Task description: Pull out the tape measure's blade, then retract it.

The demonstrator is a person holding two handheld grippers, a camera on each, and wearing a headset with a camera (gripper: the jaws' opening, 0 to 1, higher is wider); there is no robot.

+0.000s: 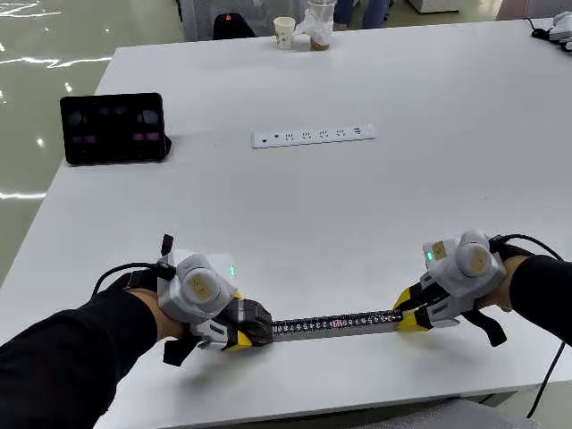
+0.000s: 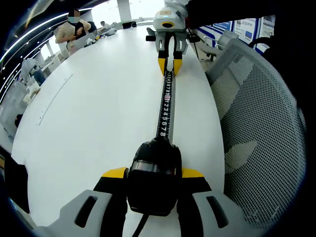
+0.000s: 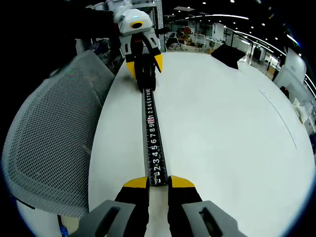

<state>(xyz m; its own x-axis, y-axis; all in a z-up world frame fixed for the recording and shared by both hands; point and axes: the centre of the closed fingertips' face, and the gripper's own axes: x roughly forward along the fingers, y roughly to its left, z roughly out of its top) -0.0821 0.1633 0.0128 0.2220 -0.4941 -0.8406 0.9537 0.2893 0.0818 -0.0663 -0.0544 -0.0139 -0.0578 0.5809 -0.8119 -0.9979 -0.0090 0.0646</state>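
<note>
A black tape measure case (image 1: 255,323) sits near the white table's front edge, clamped in my left gripper (image 1: 239,331), whose yellow-tipped jaws press on both sides of the case (image 2: 154,173). Its dark blade (image 1: 335,323) with white numerals stretches rightwards, just above the tabletop, to my right gripper (image 1: 407,310). That gripper is shut on the blade's end (image 3: 158,180). In the left gripper view the blade (image 2: 166,106) runs straight away to the right gripper (image 2: 169,66). The right gripper view shows the blade (image 3: 151,136) leading to the case (image 3: 144,71) in the left gripper.
A white power strip (image 1: 313,136) lies mid-table. A black tablet (image 1: 113,128) stands at the far left. Paper cups (image 1: 285,31) sit at the far edge. A grey mesh chair (image 2: 261,123) is beside the table's near edge. People are across the room (image 2: 74,27).
</note>
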